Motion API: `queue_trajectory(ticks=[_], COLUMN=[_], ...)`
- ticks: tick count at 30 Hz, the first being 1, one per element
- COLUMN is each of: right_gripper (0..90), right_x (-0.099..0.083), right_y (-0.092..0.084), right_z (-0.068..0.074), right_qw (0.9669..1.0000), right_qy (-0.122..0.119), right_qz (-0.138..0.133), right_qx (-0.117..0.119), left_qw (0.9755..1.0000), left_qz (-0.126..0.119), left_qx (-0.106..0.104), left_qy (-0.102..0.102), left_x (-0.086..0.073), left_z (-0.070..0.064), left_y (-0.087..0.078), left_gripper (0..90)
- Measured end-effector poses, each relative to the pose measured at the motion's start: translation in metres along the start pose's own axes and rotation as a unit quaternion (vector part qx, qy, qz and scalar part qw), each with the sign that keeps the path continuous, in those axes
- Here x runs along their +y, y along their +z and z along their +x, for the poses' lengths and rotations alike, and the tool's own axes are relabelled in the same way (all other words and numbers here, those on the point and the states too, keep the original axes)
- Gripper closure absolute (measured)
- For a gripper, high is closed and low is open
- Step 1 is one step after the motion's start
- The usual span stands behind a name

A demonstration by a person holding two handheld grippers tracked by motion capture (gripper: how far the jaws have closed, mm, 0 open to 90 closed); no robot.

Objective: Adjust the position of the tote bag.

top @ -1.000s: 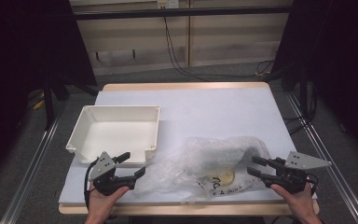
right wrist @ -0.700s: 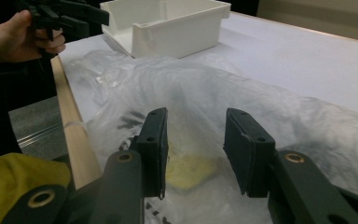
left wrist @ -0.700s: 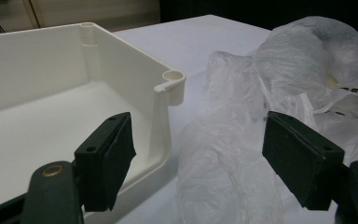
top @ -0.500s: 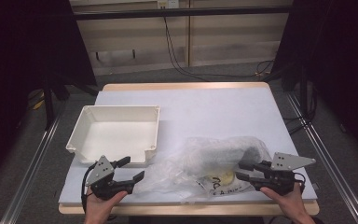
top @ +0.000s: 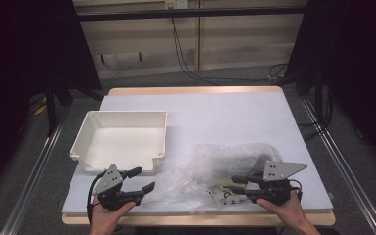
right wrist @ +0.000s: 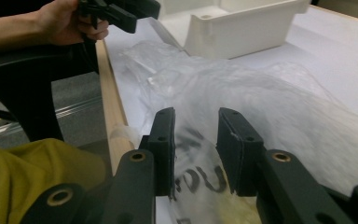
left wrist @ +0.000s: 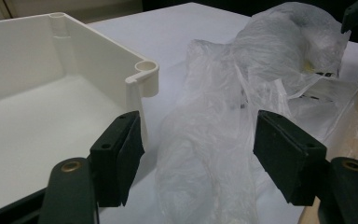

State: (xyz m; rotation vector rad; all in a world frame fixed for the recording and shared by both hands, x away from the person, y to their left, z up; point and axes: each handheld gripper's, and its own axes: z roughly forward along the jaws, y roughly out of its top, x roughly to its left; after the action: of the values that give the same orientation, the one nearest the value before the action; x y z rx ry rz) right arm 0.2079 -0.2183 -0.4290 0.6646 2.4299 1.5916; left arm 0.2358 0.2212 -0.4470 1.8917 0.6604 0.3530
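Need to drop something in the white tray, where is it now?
In the high view, the white tray sits on the table's left half, just beyond the left gripper, left of the crumpled plastic bag.

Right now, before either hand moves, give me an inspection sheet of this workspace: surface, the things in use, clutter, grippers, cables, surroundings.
Surface: white table top with a wooden front edge, bare at the back.
Job's things: crumpled clear plastic bag lying near the front, printed lettering and something yellowish inside; empty white bin at its left, upright.
Clutter: nothing seen.
Grippers: left gripper open, jaws wide, by the bag's left end; right gripper open with a narrow gap over the bag's printed end.
Cables: black cable loops from the left gripper; black cords on the floor behind.
Surroundings: metal rails beside the table, dark curtains either side.
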Motion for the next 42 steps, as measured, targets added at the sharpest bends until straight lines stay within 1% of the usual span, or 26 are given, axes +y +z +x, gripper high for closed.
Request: queue_trajectory(ticks=[2, 4, 5, 8, 11, 12, 13, 14, 16, 17, 18, 20, 21, 24, 25, 27, 28, 29, 30, 31, 32, 33, 35, 36, 37, 42], right_gripper=[68.8, 68.9, 69.5, 69.9, 70.8, 71.4, 72.4, 72.4, 72.7, 71.7, 71.7, 71.0, 71.0, 69.8, 68.2, 67.9, 67.3, 66.9, 66.8, 66.2, 66.2, 65.7, 63.4, 61.7, 59.8, 60.0], right_x=[0.006, 0.009, 0.014, 0.018, 0.024, 0.027, 0.031, 0.031, 0.035, 0.039, 0.039, 0.046, 0.046, 0.052, 0.052, 0.051, 0.049, 0.049, 0.049, 0.049, 0.049, 0.05, 0.05, 0.05, 0.049, 0.048], right_y=[0.01, 0.013, 0.022, 0.029, 0.042, 0.046, 0.057, 0.057, 0.065, 0.075, 0.075, 0.085, 0.085, 0.096, 0.104, 0.106, 0.11, 0.113, 0.115, 0.118, 0.118, 0.119, 0.121, 0.123, 0.125, 0.126], right_z=[0.003, 0.004, 0.005, 0.005, 0.008, 0.009, 0.011, 0.011, 0.013, 0.015, 0.015, 0.016, 0.016, 0.015, 0.014, 0.014, 0.013, 0.013, 0.012, 0.011, 0.011, 0.011, 0.009, 0.008, 0.006, 0.005], right_qw=[0.9999, 0.9998, 0.9994, 0.999, 0.9982, 0.9977, 0.9966, 0.9966, 0.9958, 0.9948, 0.9948, 0.9938, 0.9938, 0.9927, 0.9925, 0.9926, 0.9925, 0.9925, 0.9922, 0.9922, 0.9922, 0.992, 0.9925, 0.9931, 0.9937, 0.9938], right_qy=[-0.007, -0.01, -0.014, -0.018, -0.025, -0.03, -0.036, -0.036, -0.04, -0.046, -0.046, -0.049, -0.049, -0.056, -0.053, -0.051, -0.05, -0.051, -0.051, -0.056, -0.056, -0.057, -0.051, -0.05, -0.048, -0.046], right_qz=[0.003, 0.003, 0.005, 0.007, 0.013, 0.014, 0.018, 0.018, 0.024, 0.032, 0.032, 0.038, 0.038, 0.046, 0.055, 0.056, 0.059, 0.062, 0.064, 0.068, 0.068, 0.07, 0.07, 0.068, 0.067, 0.061], right_qx=[0.015, 0.02, 0.03, 0.039, 0.053, 0.059, 0.072, 0.072, 0.079, 0.086, 0.086, 0.093, 0.093, 0.096, 0.095, 0.096, 0.094, 0.092, 0.094, 0.089, 0.089, 0.088, 0.086, 0.081, 0.077, 0.081], left_qw=[1.0, 1.0, 0.9999, 0.9999, 0.9998, 0.9997, 0.9997, 0.9996, 0.9996, 0.9993, 0.999, 0.9991, 0.999, 0.9986, 0.9984, 0.9985, 0.9984, 0.9979, 0.998, 0.9978, 0.9975, 0.9976, 0.9975, 0.9977, 0.9972, 0.9966], left_qz=[0.0, 0.002, 0.003, 0.006, 0.012, 0.02, 0.017, 0.018, 0.02, 0.023, 0.024, 0.023, 0.022, 0.026, 0.033, 0.032, 0.035, 0.037, 0.04, 0.041, 0.043, 0.046, 0.042, 0.042, 0.047, 0.063], left_qx=[-0.003, -0.008, -0.009, -0.015, -0.018, -0.015, -0.02, -0.021, -0.021, -0.029, -0.037, -0.036, -0.04, -0.046, -0.045, -0.043, -0.044, -0.052, -0.048, -0.05, -0.056, -0.05, -0.055, -0.051, -0.056, -0.052], left_qy=[-0.002, -0.005, -0.004, -0.005, -0.005, -0.004, -0.003, -0.003, -0.003, -0.002, 0.004, 0.005, 0.002, 0.001, 0.002, 0.002, 0.007, 0.009, 0.014, 0.013, 0.012, 0.013, 0.014, 0.013, 0.014, 0.014], left_x=[0.0, 0.0, 0.0, -0.001, -0.001, -0.001, -0.002, -0.002, -0.003, -0.003, -0.003, -0.003, -0.003, -0.004, -0.005, -0.006, -0.006, -0.006, -0.007, -0.007, -0.008, -0.008, -0.008, -0.007, -0.007, -0.009], left_z=[-0.001, -0.001, -0.001, -0.001, -0.002, -0.003, -0.003, -0.003, -0.004, -0.004, -0.004, -0.004, -0.005, -0.003, -0.002, -0.003, -0.003, -0.004, -0.004, -0.005, -0.005, -0.006, -0.006, -0.007, -0.007, -0.004], left_y=[0.0, 0.0, 0.0, 0.0, 0.002, 0.001, 0.002, 0.002, 0.001, 0.0, -0.001, -0.002, -0.002, -0.002, -0.002, -0.002, -0.002, -0.002, -0.002, -0.002, -0.002, -0.002, -0.001, -0.001, 0.001, 0.004], left_gripper=[34.9, 35.8, 37.4, 39.5, 40.3, 41.3, 42.8, 42.8, 46.5, 53.2, 53.2, 58.9, 58.9, 63.8, 65.2, 65.6, 67.2, 70.7, 73.9, 76.7, 76.7, 78.6, 80.4, 80.7, 83.0, 85.9])
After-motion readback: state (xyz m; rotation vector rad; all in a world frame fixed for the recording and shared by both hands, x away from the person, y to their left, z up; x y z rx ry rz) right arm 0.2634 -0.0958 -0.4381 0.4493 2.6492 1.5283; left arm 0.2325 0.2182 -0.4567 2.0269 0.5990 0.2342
